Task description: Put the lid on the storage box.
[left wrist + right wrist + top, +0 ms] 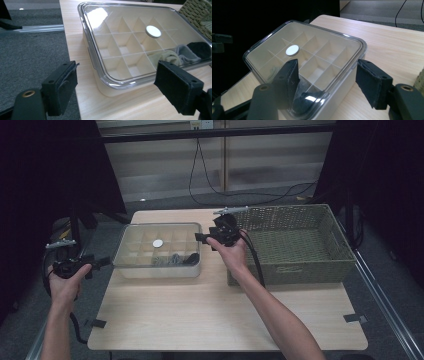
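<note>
So a clear-lidded divider box (159, 251) is sat on the left half of the tabletop (210, 315), close to the left edge, with its lid still on and a small white round knob (158, 243) in the middle of that lid. Rolled-up socks (186, 53), some pale and some dark, can be seen through the lid in the compartments along the box's near side. The left claw (102, 262) is held off the left edge of the tabletop, level with the box's left end, jaws spread wide and nothing between them. The right claw (200, 238) is parked just beside the box's right end, between the box and a green woven basket (292, 245) that takes up the back right part of the tabletop. Its jaws are also wide apart and nothing is gripped; whether a jaw is actually touching the lid can't be told from these shots.
</note>
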A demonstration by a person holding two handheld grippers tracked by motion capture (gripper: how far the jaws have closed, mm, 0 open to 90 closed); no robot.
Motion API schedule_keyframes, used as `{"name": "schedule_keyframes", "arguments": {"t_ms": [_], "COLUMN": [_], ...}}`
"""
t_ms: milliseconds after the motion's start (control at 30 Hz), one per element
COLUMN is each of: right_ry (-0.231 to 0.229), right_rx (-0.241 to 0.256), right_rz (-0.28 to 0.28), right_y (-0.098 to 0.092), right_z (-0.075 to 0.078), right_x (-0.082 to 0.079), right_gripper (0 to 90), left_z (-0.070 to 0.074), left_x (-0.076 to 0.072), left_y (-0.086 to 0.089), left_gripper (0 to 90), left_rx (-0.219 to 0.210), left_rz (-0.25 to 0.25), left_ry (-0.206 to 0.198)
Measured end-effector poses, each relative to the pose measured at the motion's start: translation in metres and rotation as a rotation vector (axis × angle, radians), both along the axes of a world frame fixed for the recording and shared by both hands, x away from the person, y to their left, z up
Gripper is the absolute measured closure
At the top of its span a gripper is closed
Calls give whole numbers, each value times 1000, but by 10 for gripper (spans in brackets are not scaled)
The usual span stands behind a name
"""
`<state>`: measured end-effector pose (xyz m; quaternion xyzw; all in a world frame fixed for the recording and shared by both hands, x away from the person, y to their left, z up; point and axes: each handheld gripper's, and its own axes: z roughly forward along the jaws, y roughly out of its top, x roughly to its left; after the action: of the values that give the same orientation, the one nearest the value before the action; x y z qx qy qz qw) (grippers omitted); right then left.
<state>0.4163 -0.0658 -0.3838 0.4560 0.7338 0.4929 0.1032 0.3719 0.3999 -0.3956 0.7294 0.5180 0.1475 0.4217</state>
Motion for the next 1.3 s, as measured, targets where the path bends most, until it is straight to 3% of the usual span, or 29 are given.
{"name": "schedule_keyframes", "arguments": {"t_ms": [133,333,600,667,767,1067,1300], "right_ry": [-8,-33,-61,-64,-76,-95,-102], "right_rx": [-1,1,10,10,5,-21,-24], "right_rz": [-13,-1,-3,-5,-14,-34,-46], "right_y": [-14,-29,-46,-53,-63,-90,-107], "right_z": [-2,0,1,2,3,4,3], "right_x": [-8,-21,-40,-46,-54,-78,-99], "right_gripper": [327,305,294,290,283,273,269], "left_z": [3,-1,0,0,-1,-3,-17], "left_x": [-15,-34,-50,-54,-60,-84,-94], "left_y": [-11,-24,-51,-57,-64,-76,-93], "left_gripper": [180,180,168,162,159,158,156], "left_rx": [13,9,-10,6,0,18,-23], "left_rz": [-16,-41,-86,-109,-108,-133,-154], "left_ry": [-41,-64,-93,-102,-117,-116,-104]}}
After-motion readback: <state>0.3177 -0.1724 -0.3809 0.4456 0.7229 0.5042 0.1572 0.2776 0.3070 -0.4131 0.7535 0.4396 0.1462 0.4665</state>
